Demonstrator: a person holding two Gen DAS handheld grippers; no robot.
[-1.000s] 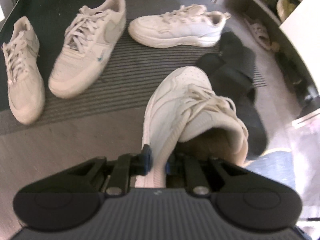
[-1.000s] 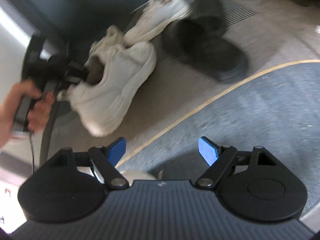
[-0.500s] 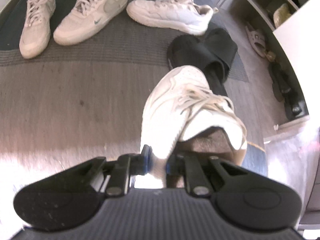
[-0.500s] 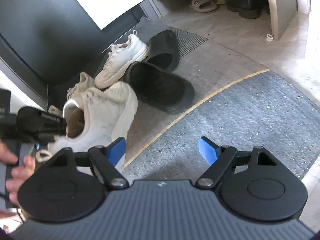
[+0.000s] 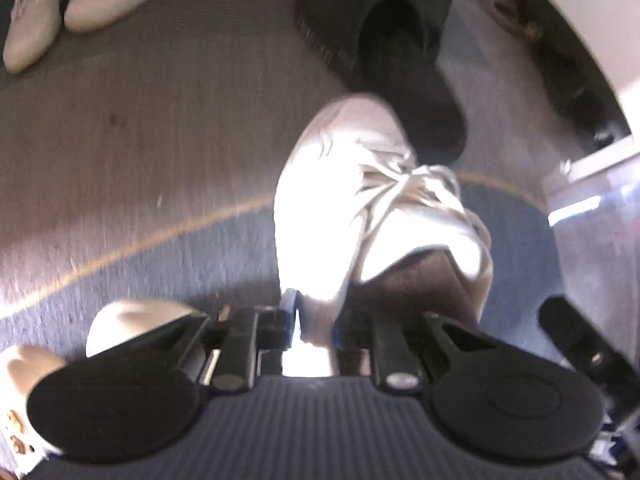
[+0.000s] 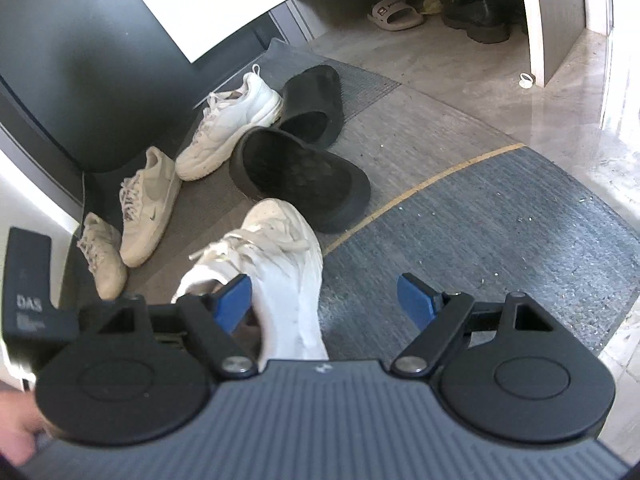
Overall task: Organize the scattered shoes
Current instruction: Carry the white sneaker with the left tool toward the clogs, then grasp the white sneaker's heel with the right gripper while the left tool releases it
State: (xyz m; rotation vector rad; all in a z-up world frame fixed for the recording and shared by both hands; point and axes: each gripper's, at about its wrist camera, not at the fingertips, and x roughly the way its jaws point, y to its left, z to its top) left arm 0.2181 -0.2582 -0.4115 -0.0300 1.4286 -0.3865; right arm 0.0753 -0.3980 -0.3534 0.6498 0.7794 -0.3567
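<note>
Six shoes are out on the floor, so, judging by how they lie, the sorting is barely begun. The blue-grey mat (image 6: 500, 240) with its yellow edge line seems the gathering place, and it is bare except for the one shoe in hand. Behind it the open cabinet shelf (image 6: 460, 64) already holds a pale slipper (image 6: 394, 12) and dark shoes (image 6: 476, 20).

On the grey floor beyond the mat two black slides (image 6: 300, 184) lie overlapped. A white sneaker (image 6: 232, 128) lies on its side touching one of them, and two beige sneakers (image 6: 150, 208) sit side by side, roughly paired. All five are left to place.

The held white sneaker (image 5: 352, 208) hangs toe-down over the mat's edge, near the closer slide. The left tool (image 5: 312, 316) is clamped on its heel collar. The right tool (image 6: 324, 300) has its blue pads wide apart and grips nothing, though the sneaker passes just beside its left pad.

Only the right wrist view, which is sharp, shows the cabinet contents, all the loose shoes and a hand (image 6: 16, 432) at the corner. Only the left wrist view, blurred, shows the clamp itself, plus pale rounded shapes (image 5: 136, 320) at its lower left that I cannot identify.
</note>
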